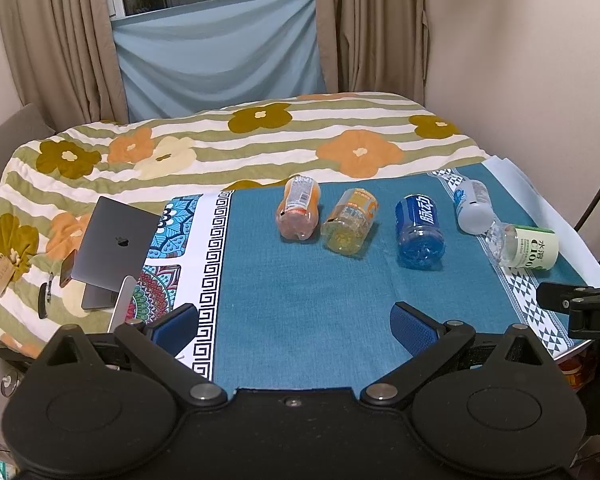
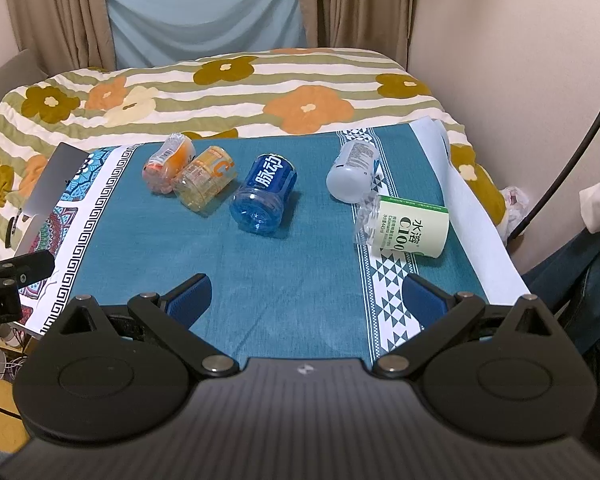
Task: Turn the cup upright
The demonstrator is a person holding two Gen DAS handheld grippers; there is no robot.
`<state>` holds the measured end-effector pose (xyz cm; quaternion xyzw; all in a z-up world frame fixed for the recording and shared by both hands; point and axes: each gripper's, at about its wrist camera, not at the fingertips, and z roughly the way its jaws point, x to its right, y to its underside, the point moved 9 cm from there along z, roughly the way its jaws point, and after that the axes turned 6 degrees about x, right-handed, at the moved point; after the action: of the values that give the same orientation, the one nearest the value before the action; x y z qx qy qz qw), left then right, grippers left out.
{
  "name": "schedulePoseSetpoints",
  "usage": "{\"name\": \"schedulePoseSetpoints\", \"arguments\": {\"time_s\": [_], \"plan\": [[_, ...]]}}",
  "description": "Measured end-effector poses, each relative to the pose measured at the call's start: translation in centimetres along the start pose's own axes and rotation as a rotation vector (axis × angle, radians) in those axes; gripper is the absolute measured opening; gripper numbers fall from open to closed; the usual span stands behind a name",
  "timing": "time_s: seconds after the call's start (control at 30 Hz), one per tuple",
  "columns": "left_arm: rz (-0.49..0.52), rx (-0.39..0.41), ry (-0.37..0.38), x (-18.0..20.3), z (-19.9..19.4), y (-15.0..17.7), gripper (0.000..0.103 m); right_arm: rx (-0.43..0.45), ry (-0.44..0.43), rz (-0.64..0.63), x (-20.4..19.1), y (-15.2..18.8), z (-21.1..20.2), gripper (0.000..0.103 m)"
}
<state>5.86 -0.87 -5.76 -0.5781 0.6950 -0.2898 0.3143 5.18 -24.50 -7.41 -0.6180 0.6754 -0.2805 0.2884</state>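
Note:
Several cut-bottle cups lie on their sides on a teal cloth [image 1: 300,300]: an orange one [image 1: 298,212], a yellow one [image 1: 350,222], a blue one [image 1: 418,230], a white one [image 1: 473,206] and a clear one with a green label [image 1: 524,246]. They also show in the right wrist view: orange [image 2: 168,162], yellow [image 2: 206,180], blue [image 2: 264,200], white [image 2: 352,170], green-label [image 2: 406,224]. My left gripper [image 1: 296,324] is open and empty, near the cloth's front edge. My right gripper [image 2: 306,300] is open and empty, short of the cups.
A silver laptop [image 1: 112,252] stands open at the left on the flowered bedspread [image 1: 260,140]. Curtains and a wall stand behind. The other gripper's black body [image 1: 580,308] shows at the right edge. A person's leg [image 2: 580,280] is at the right.

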Motion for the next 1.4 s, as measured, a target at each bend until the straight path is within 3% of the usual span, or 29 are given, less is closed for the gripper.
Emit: {"name": "schedulePoseSetpoints", "arguments": {"time_s": [0.97,1.2,1.4], "plan": [[0.006,0.0,0.017,-0.3,-0.3,-0.2,0.103,-0.001,0.002,0.002,0.1,0.2,-0.3,0.103],[0.064,0.009,0.055,-0.3,0.8,-2.8,0.103,-0.018,0.011,0.018,0.3,-0.4,0.1,0.103],[0.142,-0.004,0.1,0.2,4.3,-6.1,0.103,-0.002,0.019,0.047,0.8,-1.2,1.2,0.103]]}}
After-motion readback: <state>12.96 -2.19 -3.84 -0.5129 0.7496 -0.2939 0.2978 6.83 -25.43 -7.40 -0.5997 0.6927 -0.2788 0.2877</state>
